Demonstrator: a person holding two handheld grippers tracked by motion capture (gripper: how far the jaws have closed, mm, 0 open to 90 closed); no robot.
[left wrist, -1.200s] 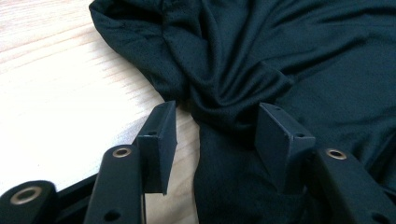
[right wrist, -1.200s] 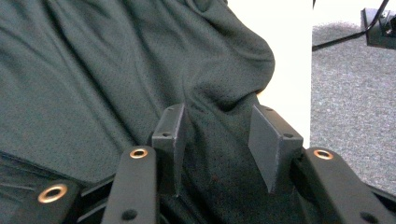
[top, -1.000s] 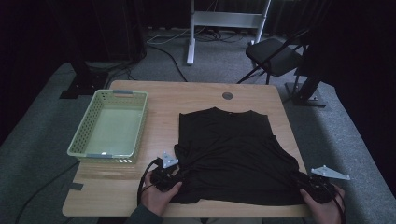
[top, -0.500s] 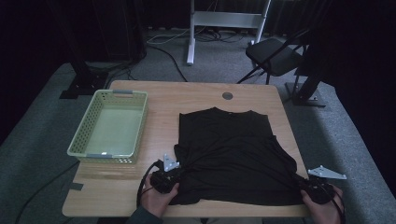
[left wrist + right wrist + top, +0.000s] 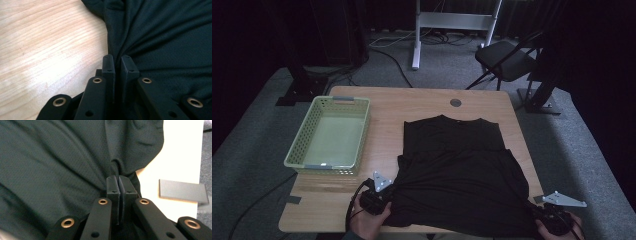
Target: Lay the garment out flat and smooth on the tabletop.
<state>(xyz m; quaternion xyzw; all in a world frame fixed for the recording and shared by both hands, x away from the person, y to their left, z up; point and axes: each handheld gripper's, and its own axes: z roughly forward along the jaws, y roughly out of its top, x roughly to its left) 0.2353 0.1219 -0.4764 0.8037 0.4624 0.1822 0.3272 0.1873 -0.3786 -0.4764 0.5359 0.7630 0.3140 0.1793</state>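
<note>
Setting: my recording lab. Dark drapes, grey carpet (image 5: 257,165), floor cables (image 5: 397,55), stand bases (image 5: 294,92), folding chair (image 5: 507,60), white frame (image 5: 452,22).

Matt cloth shirt (image 5: 459,175), wood table (image 5: 412,105)

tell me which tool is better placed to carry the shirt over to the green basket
Left, probably. The left tool is shut on the black shirt at its near left corner, just below the green basket. The right tool grips the near right corner at the table's far side from it.
</note>
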